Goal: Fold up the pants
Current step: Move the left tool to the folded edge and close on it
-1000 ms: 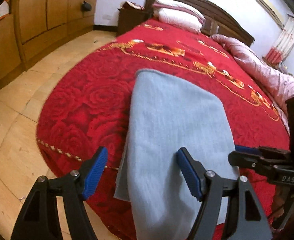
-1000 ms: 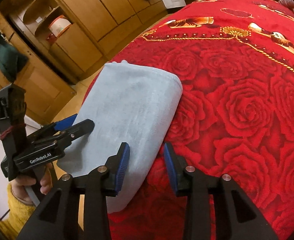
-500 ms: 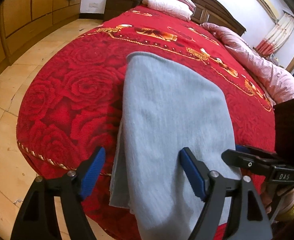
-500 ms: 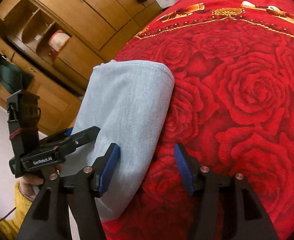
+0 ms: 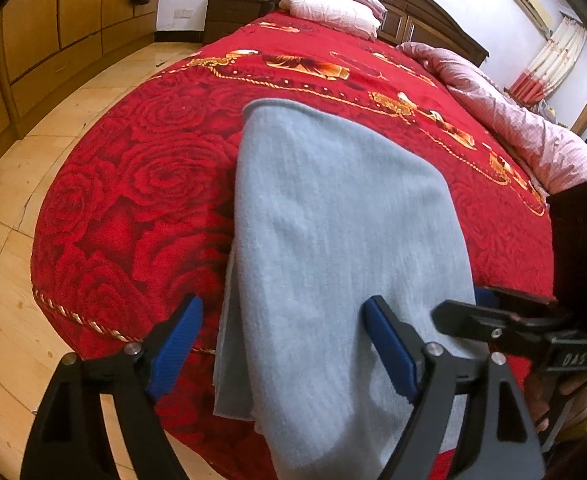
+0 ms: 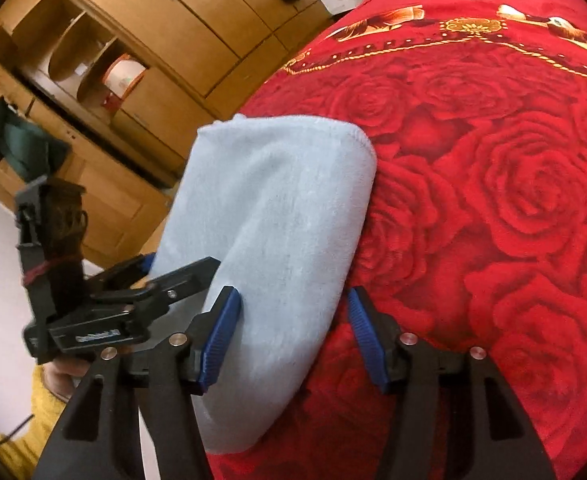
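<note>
Two grippers, both spread wide, neither one holding anything. Left gripper (image 5: 281,344) straddled the near end of the pants (image 5: 333,240), blue pads either side of the cloth with no contact visible. Right gripper (image 6: 293,336) sat the same way over the pants (image 6: 277,216): left pad looked to be against the cloth, right pad was over the bedspread (image 6: 493,200), just clear of the fabric edge.

Pants were a pale blue-grey bundle, already folded at least once, lying lengthwise on the red rose-print bedspread (image 5: 133,184). Far end was a rounded fold; near end hung over the bed edge toward the floor. A lower layer stuck out along the left side in the left wrist view, so the stack wasn't flush.

Handling, my read: soft, light, knit or fleece-like nap, no stiffness at all. It would drape and sag from any single pinch, and layers could slide apart. Plush bedspread likely gave some drag. Best hold: pinch all layers at the two near corners of the hanging end, one gripper each, then carry them to the far fold.

Writing: "DAS" was legible on the right gripper body in the left wrist view. The left gripper's label in the right wrist view was too blurred to read. No tags seen on the pants.
</note>
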`<move>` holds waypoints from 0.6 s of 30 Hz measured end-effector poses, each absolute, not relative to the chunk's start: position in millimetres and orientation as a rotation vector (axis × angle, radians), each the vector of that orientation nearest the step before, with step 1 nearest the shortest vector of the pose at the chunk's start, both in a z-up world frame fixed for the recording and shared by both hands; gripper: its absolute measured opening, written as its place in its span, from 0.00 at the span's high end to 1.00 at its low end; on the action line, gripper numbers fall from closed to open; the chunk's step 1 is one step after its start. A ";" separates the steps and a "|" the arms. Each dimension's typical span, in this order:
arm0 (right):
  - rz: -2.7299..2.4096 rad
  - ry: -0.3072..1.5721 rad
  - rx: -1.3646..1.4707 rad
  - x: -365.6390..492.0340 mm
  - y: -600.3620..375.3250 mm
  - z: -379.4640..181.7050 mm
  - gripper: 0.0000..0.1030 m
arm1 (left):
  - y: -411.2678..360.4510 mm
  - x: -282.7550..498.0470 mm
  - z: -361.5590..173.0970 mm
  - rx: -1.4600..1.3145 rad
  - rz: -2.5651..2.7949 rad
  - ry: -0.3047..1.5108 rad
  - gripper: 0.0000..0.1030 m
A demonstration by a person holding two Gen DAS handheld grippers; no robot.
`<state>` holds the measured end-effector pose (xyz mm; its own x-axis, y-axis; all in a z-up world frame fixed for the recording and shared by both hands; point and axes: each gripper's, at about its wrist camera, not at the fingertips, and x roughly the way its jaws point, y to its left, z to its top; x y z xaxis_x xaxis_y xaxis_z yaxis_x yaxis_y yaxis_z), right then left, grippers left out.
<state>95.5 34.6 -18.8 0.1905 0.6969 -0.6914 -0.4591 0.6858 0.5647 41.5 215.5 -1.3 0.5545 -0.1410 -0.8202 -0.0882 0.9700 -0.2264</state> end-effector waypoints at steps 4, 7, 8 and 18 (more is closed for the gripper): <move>0.841 1.082 0.261 91.1 29.5 -22.7 0.47 | 214.1 41.6 -1.7 -0.248 -0.023 0.981 0.16; 0.842 1.068 0.248 89.1 29.5 -22.2 0.49 | 211.2 39.6 -0.8 -0.232 -0.010 0.970 0.17; 0.838 1.064 0.244 88.1 29.2 -22.3 0.52 | 209.9 38.9 -0.1 -0.230 -0.008 0.965 0.21; 0.844 1.028 0.217 83.7 42.2 0.4 0.73 | 203.2 28.7 13.2 -0.281 0.011 0.913 0.58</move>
<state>83.7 42.2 0.4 0.2417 0.7065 -0.6651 -0.5152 0.6743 0.5291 28.7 203.2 13.2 0.6138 -0.1096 -0.7818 -0.1279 0.9634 -0.2355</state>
